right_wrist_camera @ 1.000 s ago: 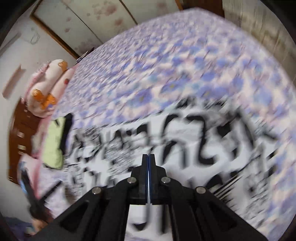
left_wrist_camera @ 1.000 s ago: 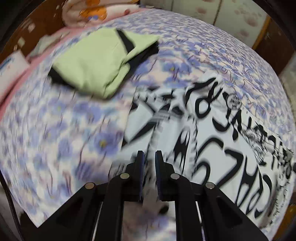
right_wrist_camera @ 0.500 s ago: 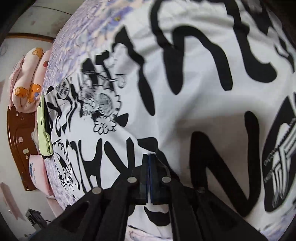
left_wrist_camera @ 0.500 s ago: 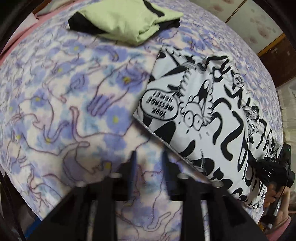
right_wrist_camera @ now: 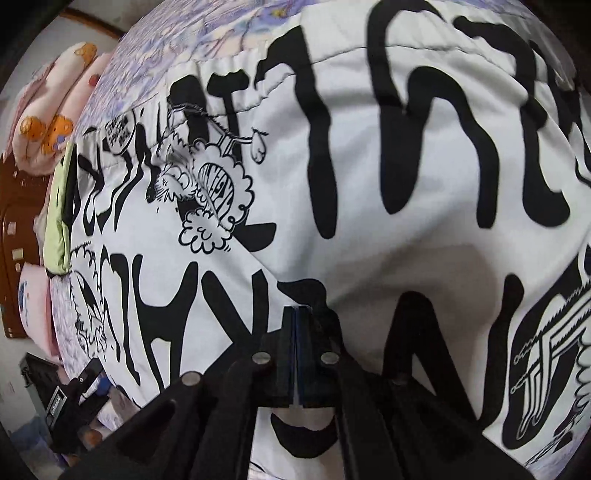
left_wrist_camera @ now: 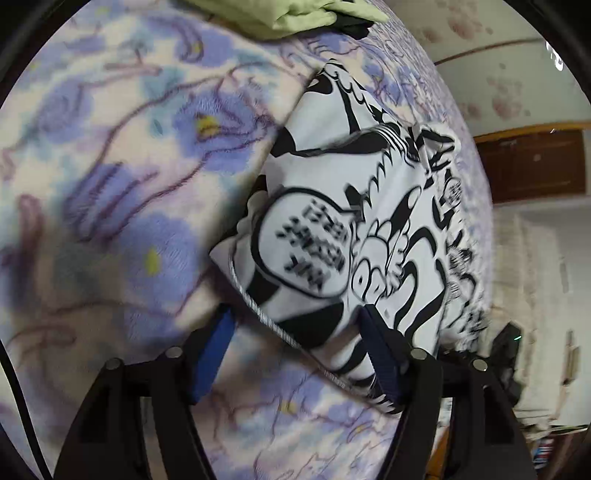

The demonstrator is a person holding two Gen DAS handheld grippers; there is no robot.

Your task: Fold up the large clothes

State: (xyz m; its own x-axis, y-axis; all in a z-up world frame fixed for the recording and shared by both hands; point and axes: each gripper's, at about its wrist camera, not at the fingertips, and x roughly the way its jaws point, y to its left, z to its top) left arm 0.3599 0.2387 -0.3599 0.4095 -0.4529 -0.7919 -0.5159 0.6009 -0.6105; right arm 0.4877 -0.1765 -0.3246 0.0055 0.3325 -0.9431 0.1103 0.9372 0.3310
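White garment (left_wrist_camera: 373,206) black cartoon print, flat on floral blanket (left_wrist_camera: 122,166); left hand-held gripper (left_wrist_camera: 295,332) just spreading astride hem; right hand-held gripper (right_wrist_camera: 297,325) pressed together.

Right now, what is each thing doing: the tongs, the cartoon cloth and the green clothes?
Left tongs: open, just been opening, hemmed corner of the cloth between them.
Right tongs: shut, over the cloth.
Black-and-white cartoon cloth: spread on the bed, folded over.
Green garment: folded, lying apart.
Flowered blanket: spread out.
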